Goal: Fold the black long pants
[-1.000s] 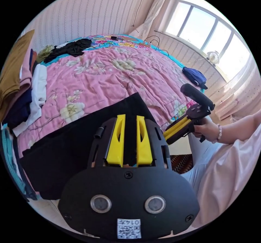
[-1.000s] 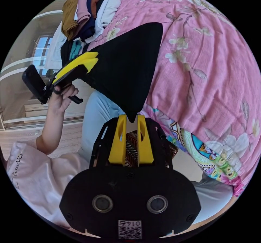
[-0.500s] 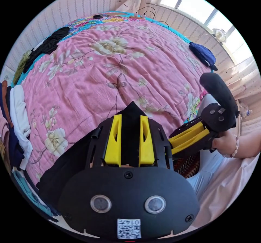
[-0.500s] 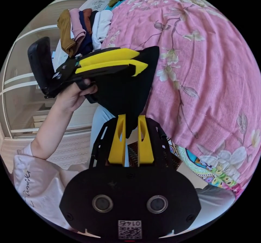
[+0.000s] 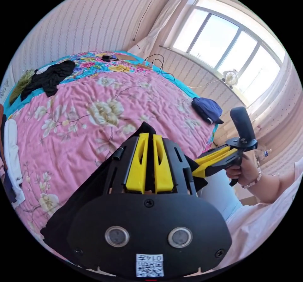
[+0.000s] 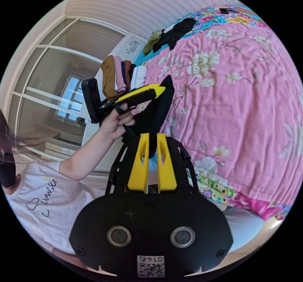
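Observation:
The black long pants (image 5: 79,196) are lifted off the pink bed, bunched and hanging. In the left gripper view, my left gripper (image 5: 148,135) is shut on a peaked fold of the cloth. My right gripper (image 5: 197,170), held in a hand, pinches the same cloth close by on the right. In the right gripper view, the pants (image 6: 157,111) hang as a narrow dark bundle. My right gripper (image 6: 153,135) is shut on its lower end, and the left gripper (image 6: 161,88) grips its top corner.
A pink floral quilt (image 5: 94,105) covers the bed. Folded clothes are stacked at its edge (image 6: 123,73). A loose black garment (image 5: 47,76) lies at the far end and a navy one (image 5: 206,110) near the window side. Glass doors (image 6: 53,89) stand behind the person.
The pants lay spread over the bed's edge a second ago. Both grippers have since come close together and risen, and the cloth now hangs bunched between them.

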